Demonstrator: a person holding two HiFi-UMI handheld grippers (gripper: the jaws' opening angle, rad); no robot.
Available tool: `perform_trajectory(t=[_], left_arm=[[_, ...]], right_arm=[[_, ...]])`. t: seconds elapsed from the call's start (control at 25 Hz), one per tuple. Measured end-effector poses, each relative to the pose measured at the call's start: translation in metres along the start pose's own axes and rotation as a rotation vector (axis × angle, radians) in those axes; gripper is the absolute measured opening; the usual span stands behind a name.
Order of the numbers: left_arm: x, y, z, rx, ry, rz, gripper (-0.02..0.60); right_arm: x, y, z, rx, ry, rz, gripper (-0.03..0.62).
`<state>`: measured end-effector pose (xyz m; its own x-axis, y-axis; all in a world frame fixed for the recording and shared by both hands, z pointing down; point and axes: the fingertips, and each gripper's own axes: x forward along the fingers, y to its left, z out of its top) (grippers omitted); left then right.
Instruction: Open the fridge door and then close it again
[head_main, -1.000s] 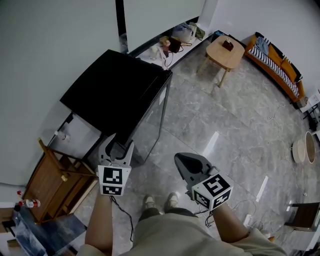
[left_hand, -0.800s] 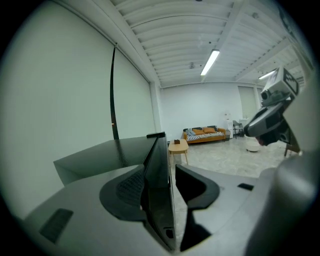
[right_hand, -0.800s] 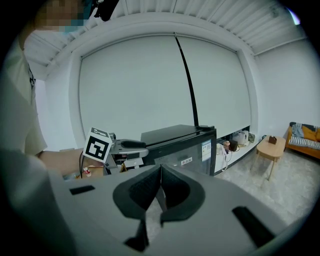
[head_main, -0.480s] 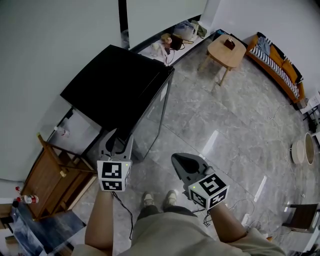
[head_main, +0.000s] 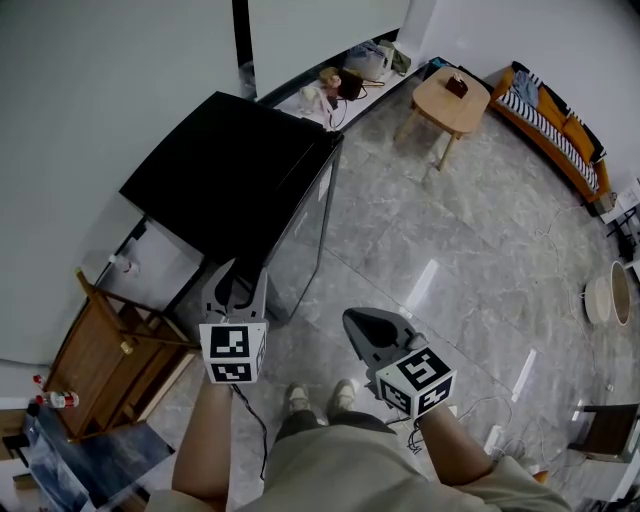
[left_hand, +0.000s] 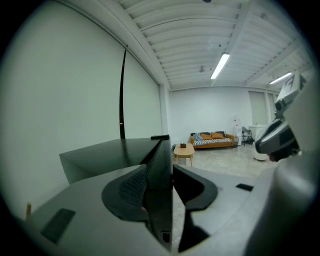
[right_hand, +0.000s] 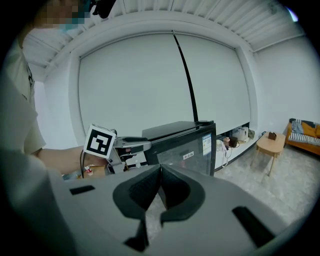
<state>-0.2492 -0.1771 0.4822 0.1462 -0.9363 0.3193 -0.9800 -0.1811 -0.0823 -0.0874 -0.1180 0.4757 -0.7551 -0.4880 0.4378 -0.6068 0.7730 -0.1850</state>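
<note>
Fridge: a low black cabinet with a flat dark top, standing upright on the floor just ahead of the left gripper.
Door: a dark, reflective front bearing small labels, seen flush with the cabinet.
Door edge: the near vertical edge is set between the closing jaws of the left gripper, not yet clamped.

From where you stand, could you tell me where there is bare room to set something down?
The fridge top is bare, as is the floor between it and the coffee table. The ledge by the wall is cluttered.
</note>
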Motion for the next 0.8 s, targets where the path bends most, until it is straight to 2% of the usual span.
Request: perform_trajectory(t=[0.16, 0.28, 0.52, 0.8], left_arm=[[-0.006, -0.041, 0.001, -0.02, -0.028, -0.065, 0.167], [-0.005, -0.066, 0.003, -0.019, -0.018, -0.101, 0.173], [-0.003, -0.097, 0.003, 0.033, -0.021, -0.087, 0.179], [-0.004, -0.129, 0.007, 0.042, -0.013, -0.122, 0.186]], right_arm=[[-0.003, -0.003, -0.002, -0.006, -0.004, -0.007, -0.003], [-0.01, -0.007, 0.0, -0.008, -0.011, -0.012, -0.003], [-0.033, -0.021, -0.011, 0.012, -0.011, -0.041, -0.003], [-0.054, -0.035, -0.023, 0.028, -0.01, -0.063, -0.003]])
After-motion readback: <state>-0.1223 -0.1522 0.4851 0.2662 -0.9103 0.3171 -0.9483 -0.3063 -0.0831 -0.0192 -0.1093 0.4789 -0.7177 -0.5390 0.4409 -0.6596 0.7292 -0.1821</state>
